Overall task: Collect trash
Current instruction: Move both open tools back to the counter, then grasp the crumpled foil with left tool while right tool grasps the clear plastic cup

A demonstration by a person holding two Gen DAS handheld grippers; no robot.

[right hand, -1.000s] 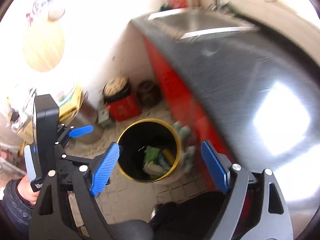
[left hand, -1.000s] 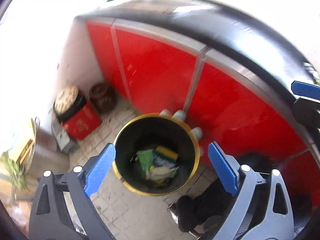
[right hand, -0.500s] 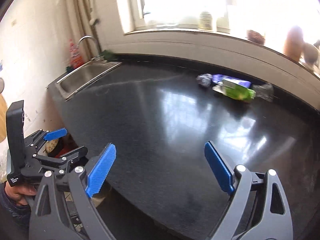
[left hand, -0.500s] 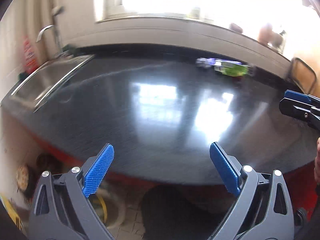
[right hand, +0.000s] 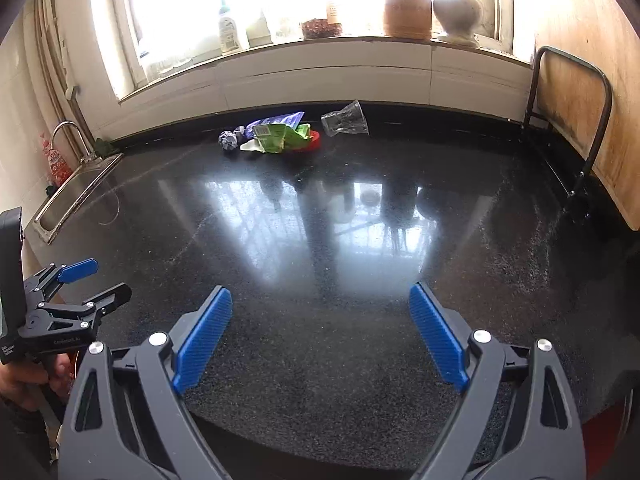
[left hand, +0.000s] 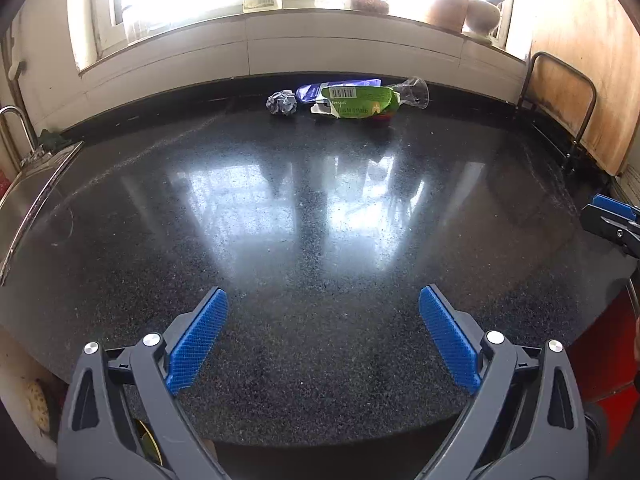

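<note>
**Trash at the far edge of the desk, both tools released**

Four or five pieces of trash lie together on the glossy black speckled desk (left hand: 304,216): one crumpled grey paper ball (left hand: 282,103), one green torn carton (left hand: 358,103), one purple plastic wrapper (left hand: 310,92), one clear plastic cup (right hand: 345,119) on its side. The left tool (left hand: 322,340) and right tool (right hand: 320,338) hover spread and empty, well apart from the trash ahead.
</note>
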